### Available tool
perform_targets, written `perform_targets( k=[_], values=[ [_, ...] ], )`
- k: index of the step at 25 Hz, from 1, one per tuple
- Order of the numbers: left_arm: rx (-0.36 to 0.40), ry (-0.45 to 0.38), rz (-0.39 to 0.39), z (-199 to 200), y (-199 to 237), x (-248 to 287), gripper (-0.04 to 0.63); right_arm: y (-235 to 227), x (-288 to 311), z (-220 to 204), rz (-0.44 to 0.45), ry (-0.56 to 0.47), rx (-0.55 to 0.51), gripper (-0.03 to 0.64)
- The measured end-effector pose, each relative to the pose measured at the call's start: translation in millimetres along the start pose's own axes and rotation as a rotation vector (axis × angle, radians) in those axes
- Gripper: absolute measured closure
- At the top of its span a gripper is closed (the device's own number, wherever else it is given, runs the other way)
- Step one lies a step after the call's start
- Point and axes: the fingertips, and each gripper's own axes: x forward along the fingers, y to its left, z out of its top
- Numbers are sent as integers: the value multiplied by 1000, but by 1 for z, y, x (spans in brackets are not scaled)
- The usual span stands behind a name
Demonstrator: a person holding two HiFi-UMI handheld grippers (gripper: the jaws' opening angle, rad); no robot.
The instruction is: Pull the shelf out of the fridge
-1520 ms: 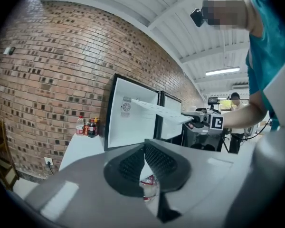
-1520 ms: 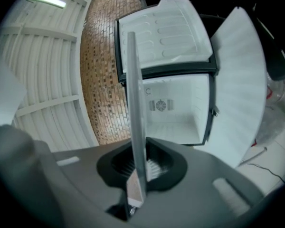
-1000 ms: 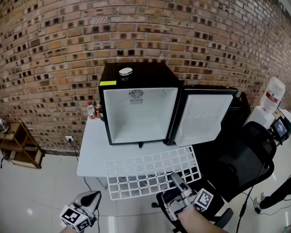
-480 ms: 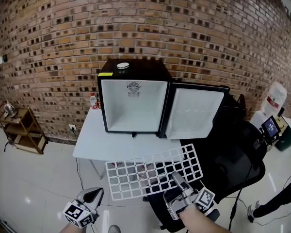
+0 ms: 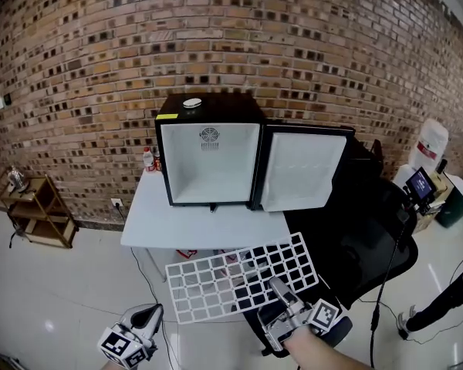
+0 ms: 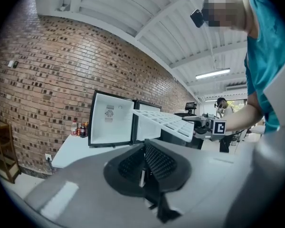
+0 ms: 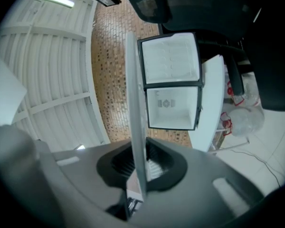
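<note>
The white wire shelf (image 5: 239,278) hangs flat in the air in front of the table, fully outside the black mini fridge (image 5: 209,151). My right gripper (image 5: 276,297) is shut on the shelf's near edge; in the right gripper view the shelf (image 7: 136,108) runs edge-on between the jaws. The fridge's door (image 5: 302,169) stands open to the right, and its white inside is bare. My left gripper (image 5: 141,324) is low at the left, away from the shelf, jaws shut on nothing (image 6: 145,167). The shelf (image 6: 164,121) and fridge (image 6: 110,125) show in the left gripper view.
The fridge stands on a white table (image 5: 193,226) against a brick wall, with small bottles (image 5: 149,159) beside it. A black office chair (image 5: 366,233) is at the right, a wooden rack (image 5: 35,210) at the left. A second person (image 5: 455,299) stands at the far right.
The shelf and my right gripper have drawn back from the fridge and sit lower in the head view. The left gripper has barely moved.
</note>
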Motion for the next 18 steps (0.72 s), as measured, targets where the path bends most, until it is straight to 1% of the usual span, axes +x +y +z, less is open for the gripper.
perform_targets(
  k=[8,11,15,18],
  values=[
    [-13,-27,-138,23,13,-49,614,16,1,-64,22,-87,-31,591],
    [-15,-16,-173,23,16,-63,614,23,2,-85,33,-103,-34,591],
    [-8,-10,-162,23,14,-68,614,34,-5,-94,37,-80,-28,591],
    [9,-28,-111,23,12,-70,614,43,-12,-88,40,-43,-14,591]
  ],
)
